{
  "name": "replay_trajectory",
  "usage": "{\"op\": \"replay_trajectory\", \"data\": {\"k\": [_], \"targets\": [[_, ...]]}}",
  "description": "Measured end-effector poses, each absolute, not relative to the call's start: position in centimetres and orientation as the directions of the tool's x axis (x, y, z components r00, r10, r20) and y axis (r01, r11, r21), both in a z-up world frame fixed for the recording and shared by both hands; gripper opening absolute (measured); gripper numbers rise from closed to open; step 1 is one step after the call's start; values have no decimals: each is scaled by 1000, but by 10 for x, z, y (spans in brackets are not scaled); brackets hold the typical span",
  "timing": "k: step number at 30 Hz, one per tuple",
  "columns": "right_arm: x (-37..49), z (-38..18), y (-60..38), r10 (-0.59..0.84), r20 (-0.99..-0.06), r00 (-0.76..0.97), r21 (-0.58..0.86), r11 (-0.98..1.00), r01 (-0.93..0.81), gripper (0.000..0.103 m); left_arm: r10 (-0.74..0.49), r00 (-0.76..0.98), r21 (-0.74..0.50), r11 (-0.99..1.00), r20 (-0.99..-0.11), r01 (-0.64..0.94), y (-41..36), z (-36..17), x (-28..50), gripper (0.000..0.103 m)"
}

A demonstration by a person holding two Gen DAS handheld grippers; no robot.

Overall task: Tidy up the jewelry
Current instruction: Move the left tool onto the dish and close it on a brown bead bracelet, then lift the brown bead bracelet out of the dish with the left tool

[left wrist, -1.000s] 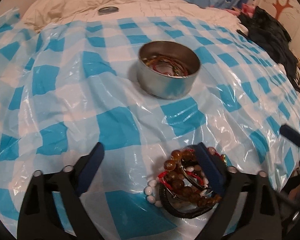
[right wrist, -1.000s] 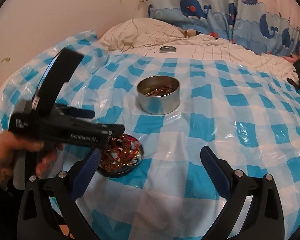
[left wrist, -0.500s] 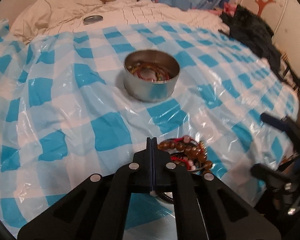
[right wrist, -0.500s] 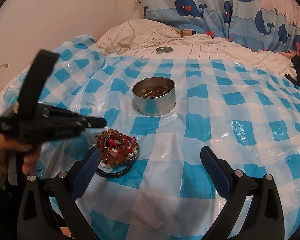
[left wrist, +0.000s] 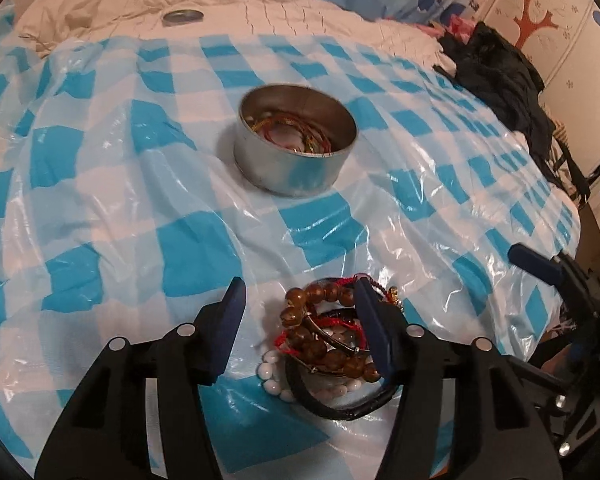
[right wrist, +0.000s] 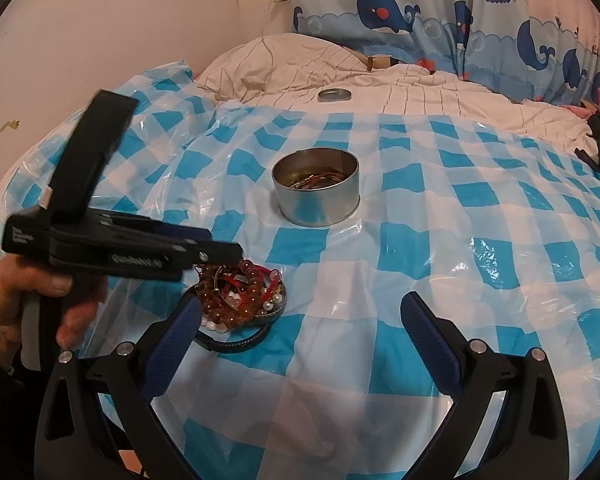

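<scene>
A hand (right wrist: pixel 24 304) holds the left gripper (left wrist: pixel 300 304) over the heap of bracelets (left wrist: pixel 328 340) (beads, cords, a black band); its jaws have just been opening, partly spread, pinching nothing. Beyond on the checked sheet (left wrist: pixel 100 200) stands the tin (left wrist: pixel 296 144). The right gripper (right wrist: pixel 300 312) hovers, jaws spread wide, empty.

The left hand-held gripper (left wrist: pixel 300 300) tilts steeply downward, its jaws parted partway after just opening from a full close; nothing is pinched between the pads. In the right wrist view, the person's left hand (right wrist: pixel 28 304) wraps its grip at about 9 o'clock. The right hand-held gripper (right wrist: pixel 300 312) points down at a shallower slant, jaws spread wide and empty.
</scene>
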State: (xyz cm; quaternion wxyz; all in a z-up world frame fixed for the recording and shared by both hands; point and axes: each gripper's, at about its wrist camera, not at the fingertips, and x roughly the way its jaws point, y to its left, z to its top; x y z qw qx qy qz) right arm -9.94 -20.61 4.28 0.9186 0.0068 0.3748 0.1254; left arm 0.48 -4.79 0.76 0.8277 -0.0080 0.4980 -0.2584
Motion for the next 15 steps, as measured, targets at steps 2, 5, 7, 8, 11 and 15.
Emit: {"op": "replay_trajectory", "data": {"k": [2, 5, 7, 8, 11, 15], "targets": [[-99, 43, -206, 236, -687, 688, 107, 968, -225, 96, -438, 354, -271, 860, -826, 432, -53, 3, 4, 39], [-100, 43, -206, 235, -687, 688, 105, 969, -225, 96, -400, 362, -209, 860, -842, 465, -62, 2, 0, 13], [-100, 43, -205, 234, -686, 689, 103, 968, -227, 96, -418, 352, -223, 849, -838, 479, -61, 7, -3, 10], [-100, 43, -205, 234, -687, 688, 103, 969, -226, 96, -420, 359, -220, 848, -833, 482, -61, 11, -4, 10], [-100, 43, -205, 236, -687, 687, 105, 968, -227, 96, -460, 392, -249, 841, -797, 481, -51, 30, -9, 10], [-99, 40, -196, 243, -698, 673, 95, 964, -249, 96, -539, 422, -342, 820, -729, 458, -28, 51, -9, 10]]}}
